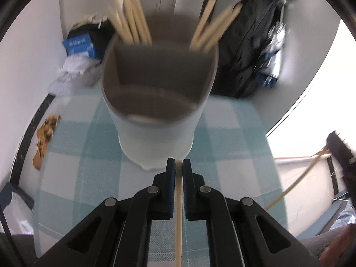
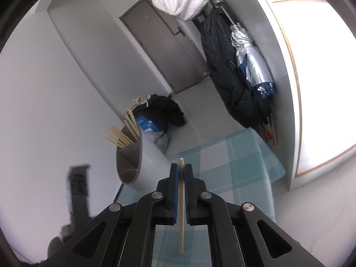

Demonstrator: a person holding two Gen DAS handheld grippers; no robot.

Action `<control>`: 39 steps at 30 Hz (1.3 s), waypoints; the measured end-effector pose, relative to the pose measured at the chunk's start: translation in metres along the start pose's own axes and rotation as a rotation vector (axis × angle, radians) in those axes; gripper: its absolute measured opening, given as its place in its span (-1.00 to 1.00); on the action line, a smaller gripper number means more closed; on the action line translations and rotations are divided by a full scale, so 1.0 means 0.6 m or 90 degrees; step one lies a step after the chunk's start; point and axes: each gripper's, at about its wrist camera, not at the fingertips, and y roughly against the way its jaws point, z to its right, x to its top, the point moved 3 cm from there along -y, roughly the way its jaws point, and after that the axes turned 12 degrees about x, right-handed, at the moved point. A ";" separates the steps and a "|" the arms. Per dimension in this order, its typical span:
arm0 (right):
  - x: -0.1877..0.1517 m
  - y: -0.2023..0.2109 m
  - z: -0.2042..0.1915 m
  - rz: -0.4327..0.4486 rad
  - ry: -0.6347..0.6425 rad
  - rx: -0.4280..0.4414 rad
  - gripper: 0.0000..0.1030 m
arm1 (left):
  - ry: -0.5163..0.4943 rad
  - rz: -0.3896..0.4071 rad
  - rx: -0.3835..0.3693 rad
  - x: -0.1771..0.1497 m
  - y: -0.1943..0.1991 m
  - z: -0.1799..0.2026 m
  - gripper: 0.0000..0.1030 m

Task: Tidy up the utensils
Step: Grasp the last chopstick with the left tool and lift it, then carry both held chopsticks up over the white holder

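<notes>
A checked blue-and-white cloth covers the table. On it, just ahead of the left claw, stands a white holder with grey inner compartments, pale wooden chopsticks leaning in its two far sections. Each claw is clenched on one chopstick: the left claw's chopstick runs back between its pads, the right claw pinches its chopstick upright, tip poking out.

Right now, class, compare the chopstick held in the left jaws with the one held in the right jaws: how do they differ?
The left chopstick has no tip showing beyond the left gripper; the right chopstick pokes a short tip past the right gripper. The left one runs out of the picture's bottom; the right one's lower end shows. Shared: both pale wood, each clamped between shut jaws above the checked cloth.
</notes>
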 end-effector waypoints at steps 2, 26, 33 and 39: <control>-0.003 -0.001 -0.007 -0.003 0.011 0.000 -0.92 | 0.002 0.027 -0.010 0.005 0.022 -0.004 -0.96; -0.028 -0.028 -0.118 -0.018 0.163 -0.014 -0.92 | 0.020 0.123 -0.092 0.047 0.096 -0.037 -0.96; -0.035 -0.037 -0.141 -0.019 0.178 -0.016 -0.92 | -0.007 0.126 -0.113 0.057 0.109 -0.035 -0.97; -0.031 -0.051 -0.149 -0.026 0.185 -0.021 -0.92 | -0.021 0.105 -0.119 0.068 0.108 -0.037 -0.97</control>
